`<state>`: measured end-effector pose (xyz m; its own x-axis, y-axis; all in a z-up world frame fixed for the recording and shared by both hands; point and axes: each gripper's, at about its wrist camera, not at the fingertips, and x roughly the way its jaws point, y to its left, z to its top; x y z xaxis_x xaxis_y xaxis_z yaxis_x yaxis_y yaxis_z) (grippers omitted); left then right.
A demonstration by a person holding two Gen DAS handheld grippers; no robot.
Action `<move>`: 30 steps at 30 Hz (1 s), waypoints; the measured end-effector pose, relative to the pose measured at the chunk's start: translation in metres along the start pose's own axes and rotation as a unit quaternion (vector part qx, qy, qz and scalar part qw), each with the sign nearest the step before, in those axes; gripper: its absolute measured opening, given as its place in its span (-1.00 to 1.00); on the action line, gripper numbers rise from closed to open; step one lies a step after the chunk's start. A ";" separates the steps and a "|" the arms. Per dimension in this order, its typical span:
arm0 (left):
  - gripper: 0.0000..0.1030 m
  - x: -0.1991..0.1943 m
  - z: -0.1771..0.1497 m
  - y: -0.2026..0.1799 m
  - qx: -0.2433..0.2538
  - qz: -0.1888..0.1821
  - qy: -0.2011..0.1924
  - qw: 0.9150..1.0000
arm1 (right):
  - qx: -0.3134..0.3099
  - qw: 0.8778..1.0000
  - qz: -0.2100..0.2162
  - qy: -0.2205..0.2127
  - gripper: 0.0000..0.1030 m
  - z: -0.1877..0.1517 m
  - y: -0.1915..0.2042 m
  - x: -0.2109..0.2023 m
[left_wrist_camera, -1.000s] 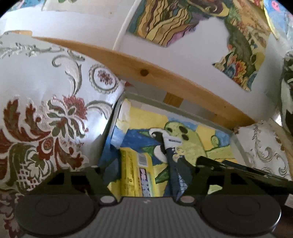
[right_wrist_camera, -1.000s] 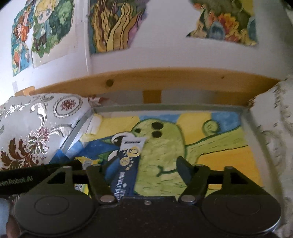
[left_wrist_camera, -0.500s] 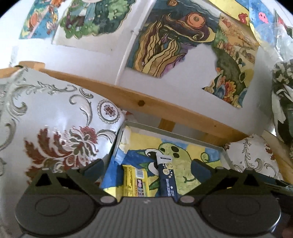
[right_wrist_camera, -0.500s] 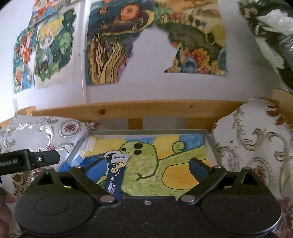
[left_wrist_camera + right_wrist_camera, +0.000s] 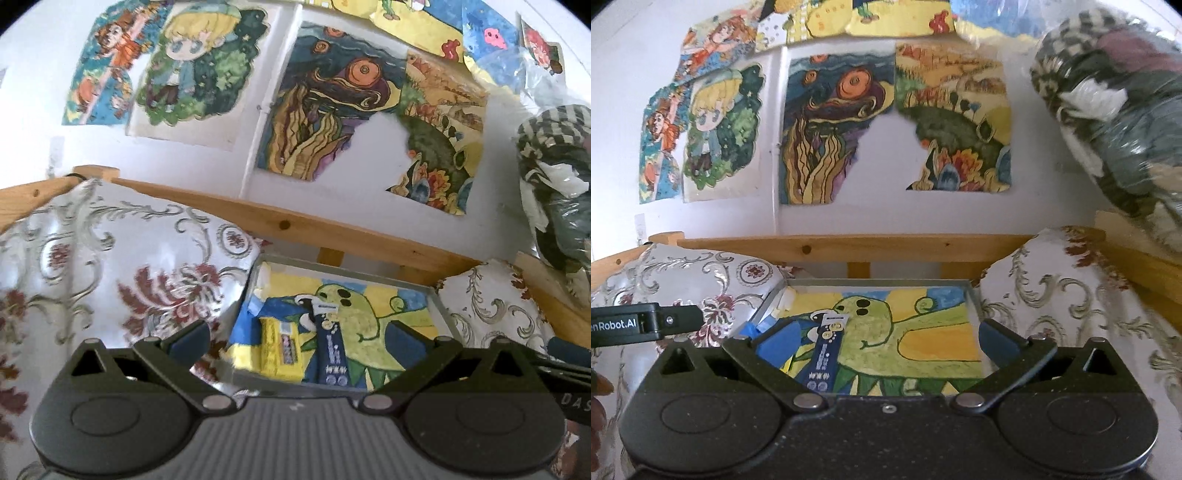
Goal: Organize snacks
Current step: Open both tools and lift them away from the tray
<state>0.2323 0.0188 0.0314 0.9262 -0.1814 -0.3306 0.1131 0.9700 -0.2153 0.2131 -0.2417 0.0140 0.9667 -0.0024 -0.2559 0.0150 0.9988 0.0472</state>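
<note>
Left gripper [image 5: 299,341]: fingers spread wide, nothing between them, held above and short of the tray [image 5: 354,271]. Right gripper [image 5: 888,338]: same, spread and empty, aimed at the tray's middle. Both sit high and off the snacks, so my read is a placement is complete and neither is set up for a grab.

Snacks: yellow packet [image 5: 279,349] lies flat at the tray's left side, long axis running front to back. Dark blue packet [image 5: 330,345] lies just beside it on the right, roughly parallel; can't tell if the edges touch. In the right wrist view only the dark blue packet [image 5: 827,352] shows, the left finger hides the other. Side by side at one end reads as deliberate lining-up, leaving the right half of the tray [image 5: 973,295] bare for more.

Tray floor carries a painted green figure, so packet outlines blend in a bit. Tray is wedged between two patterned cushions [image 5: 122,273], against a wooden rail [image 5: 332,230], which likely stops it sliding.

No further snacks in either view.
</note>
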 end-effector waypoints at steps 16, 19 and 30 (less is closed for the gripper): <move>0.99 -0.095 -0.041 -0.016 0.014 0.046 0.013 0.999 | 0.004 1.000 -0.004 0.009 0.99 -0.036 -0.021 -0.097; 0.99 -0.107 -0.051 -0.020 0.028 0.043 0.020 0.998 | 0.011 1.000 -0.002 0.015 0.99 -0.040 -0.022 -0.108; 0.99 -0.131 -0.076 -0.031 0.058 0.038 0.056 0.996 | 0.018 0.998 -0.011 0.052 0.99 -0.060 -0.027 -0.147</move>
<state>0.0803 0.0000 0.0113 0.8885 -0.1176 -0.4435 0.0910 0.9926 -0.0809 0.0551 -0.2650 -0.0071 0.9343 -0.0173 -0.3560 0.0467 0.9961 0.0742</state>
